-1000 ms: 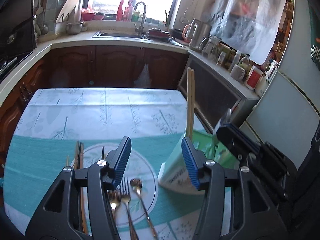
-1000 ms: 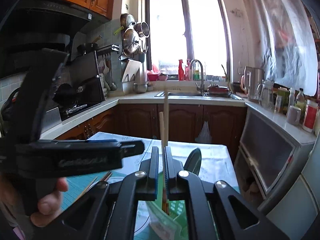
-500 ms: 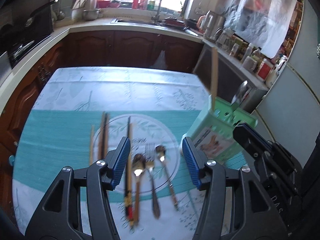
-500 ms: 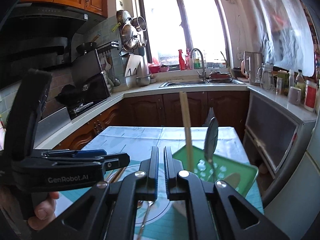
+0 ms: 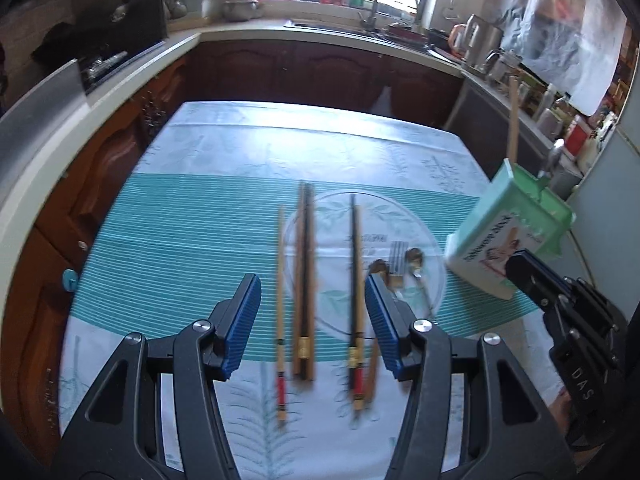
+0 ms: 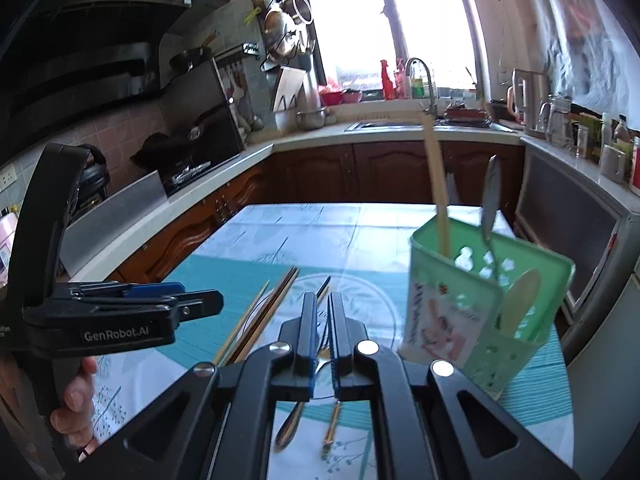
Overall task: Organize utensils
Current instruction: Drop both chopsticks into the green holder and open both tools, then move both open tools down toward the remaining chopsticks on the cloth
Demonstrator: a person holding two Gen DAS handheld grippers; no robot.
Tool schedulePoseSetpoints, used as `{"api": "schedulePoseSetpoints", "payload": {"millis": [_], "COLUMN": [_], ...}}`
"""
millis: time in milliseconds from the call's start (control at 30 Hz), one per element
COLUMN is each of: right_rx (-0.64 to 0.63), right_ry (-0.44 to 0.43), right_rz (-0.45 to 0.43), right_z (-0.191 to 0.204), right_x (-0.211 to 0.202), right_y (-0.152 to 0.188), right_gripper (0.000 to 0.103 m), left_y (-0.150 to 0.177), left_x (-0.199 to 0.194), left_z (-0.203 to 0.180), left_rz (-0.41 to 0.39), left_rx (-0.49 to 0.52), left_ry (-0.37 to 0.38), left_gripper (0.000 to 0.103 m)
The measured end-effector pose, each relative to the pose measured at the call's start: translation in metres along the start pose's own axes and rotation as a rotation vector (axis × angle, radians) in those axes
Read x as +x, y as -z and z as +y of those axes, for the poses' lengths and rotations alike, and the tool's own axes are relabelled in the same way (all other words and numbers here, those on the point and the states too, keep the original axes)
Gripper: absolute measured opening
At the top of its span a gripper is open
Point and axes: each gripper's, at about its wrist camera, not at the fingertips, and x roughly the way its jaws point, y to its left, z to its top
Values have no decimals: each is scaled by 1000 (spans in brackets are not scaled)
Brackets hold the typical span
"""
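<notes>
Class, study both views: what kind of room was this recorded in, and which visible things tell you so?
Almost certainly a home kitchen. A sink with a faucet sits under the window, pots and pans hang on the wall, and a kettle stands on the counter that runs around the table.

Teal-striped tablecloth; behind — sink tap; kettle; hanging pans

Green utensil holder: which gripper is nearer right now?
Right. The right gripper sits just beside the green utensil holder, jaws nearly shut and empty. The left gripper hovers open over the chopsticks, farther left.
</notes>
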Motion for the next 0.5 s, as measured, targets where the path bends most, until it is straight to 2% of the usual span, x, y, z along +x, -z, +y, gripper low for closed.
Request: {"api": "schedulePoseSetpoints", "payload": {"millis": [367, 500], "right_rx": [-23, -23], "right_ry": [-28, -43], "right_rz": [83, 111], "right_z": [20, 26], "right_x": [26, 35], "right_y": [8, 12], "right_gripper": [5, 5], "left_y": [4, -2], "left_x": [20, 37], "left_z": [13, 28], "left_rz": [76, 127], "left_rx": [81, 39], "left_ry": [-53, -58], "left_gripper": [51, 51]}}
